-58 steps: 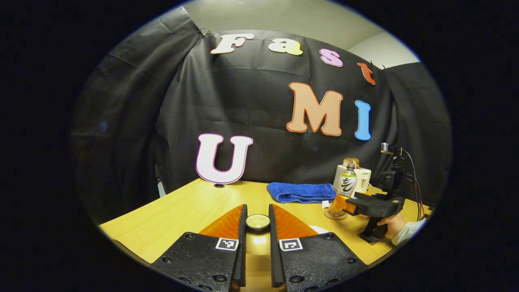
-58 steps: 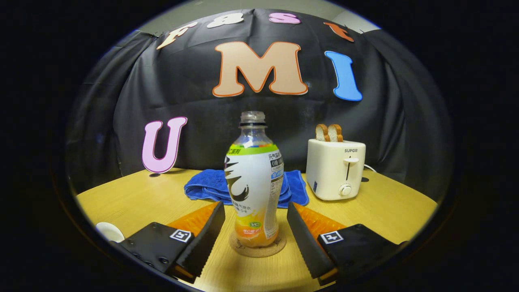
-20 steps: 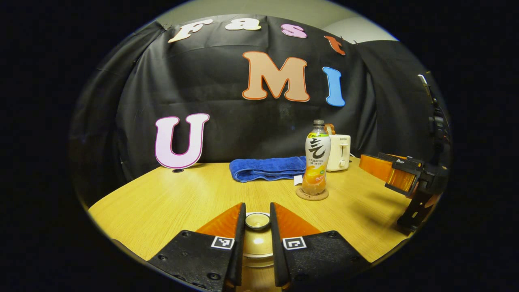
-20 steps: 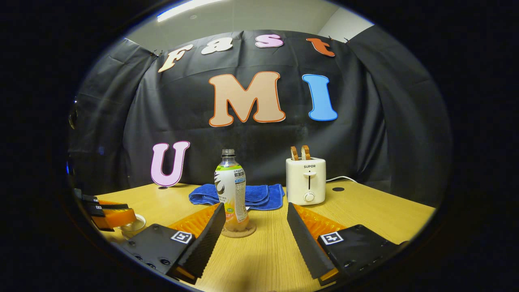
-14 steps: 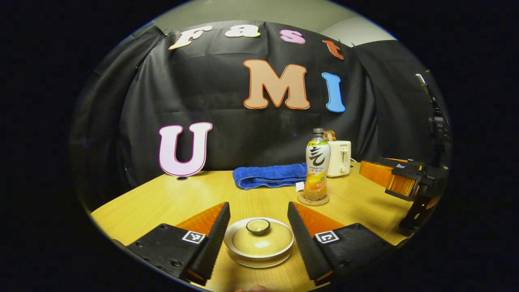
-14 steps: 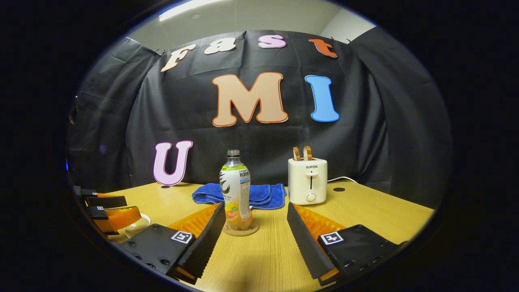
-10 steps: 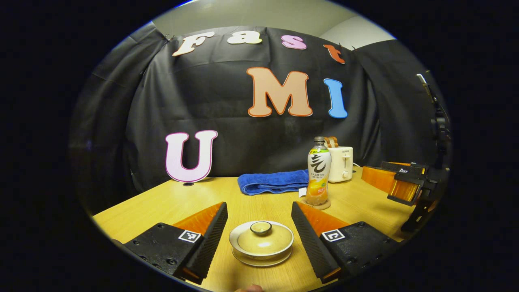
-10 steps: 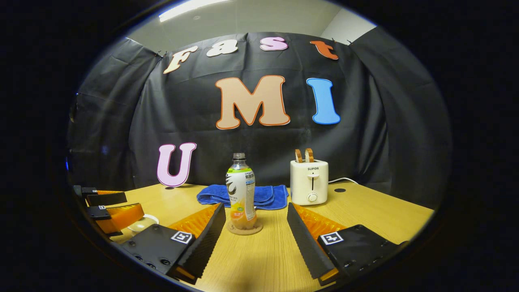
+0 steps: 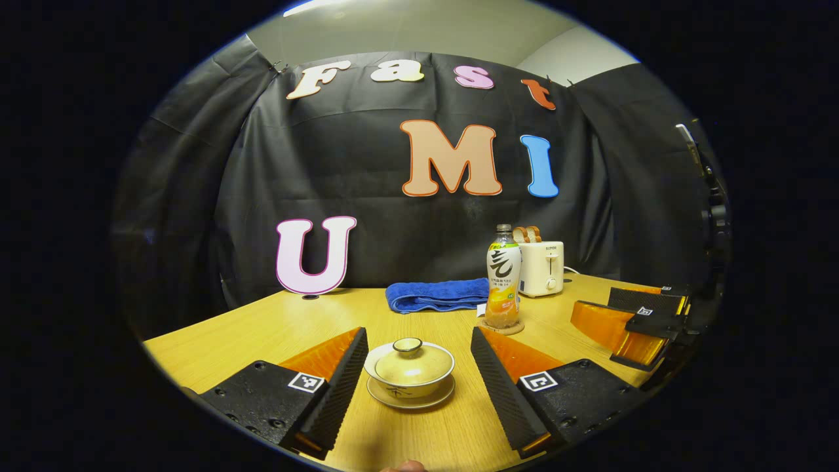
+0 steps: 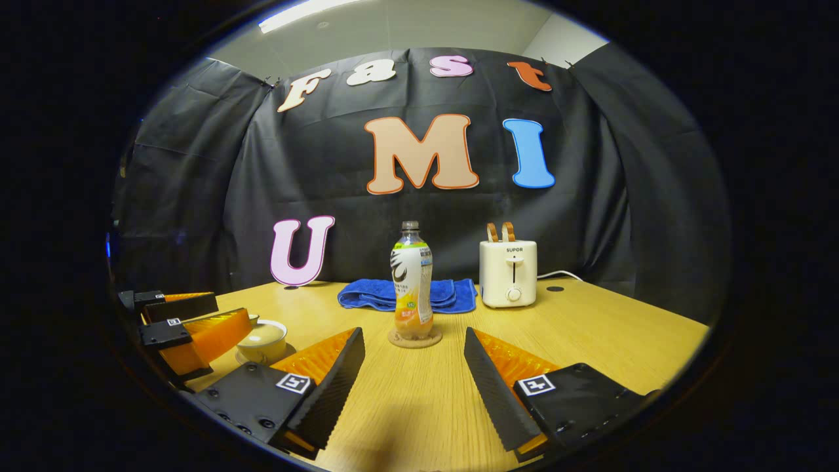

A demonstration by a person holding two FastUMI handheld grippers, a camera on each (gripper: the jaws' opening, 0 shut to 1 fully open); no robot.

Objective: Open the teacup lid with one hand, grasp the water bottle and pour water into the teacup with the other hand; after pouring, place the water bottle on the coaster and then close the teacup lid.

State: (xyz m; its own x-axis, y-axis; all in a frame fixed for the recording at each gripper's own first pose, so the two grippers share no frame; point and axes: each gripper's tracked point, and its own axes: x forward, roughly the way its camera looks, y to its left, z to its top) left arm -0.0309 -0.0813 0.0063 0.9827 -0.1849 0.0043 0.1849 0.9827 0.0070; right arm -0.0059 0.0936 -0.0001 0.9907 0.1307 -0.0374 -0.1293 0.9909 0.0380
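Note:
A cream teacup (image 9: 409, 377) with its lid (image 9: 410, 357) on stands on a saucer on the wooden table. My left gripper (image 9: 416, 367) is open, a finger on either side of the cup and clear of it. The water bottle (image 9: 502, 278) stands upright on a round coaster (image 9: 500, 326) farther back. In the right gripper view the bottle (image 10: 411, 278) and coaster (image 10: 415, 339) sit ahead of my right gripper (image 10: 413, 367), which is open with nothing between its fingers. The teacup (image 10: 263, 341) shows at the left there, partly behind the left gripper's orange fingers (image 10: 196, 334).
A folded blue towel (image 9: 436, 295) lies at the back of the table, beside a white toaster (image 9: 541, 267) with bread in it. The right gripper's orange fingers (image 9: 629, 321) hang over the table at the right. A fingertip (image 9: 403, 466) pokes in at the bottom edge.
My left gripper let go of the lid's knob, opened and drew back from the covered cup. My right gripper, open throughout, has backed farther away from the bottle on its coaster.

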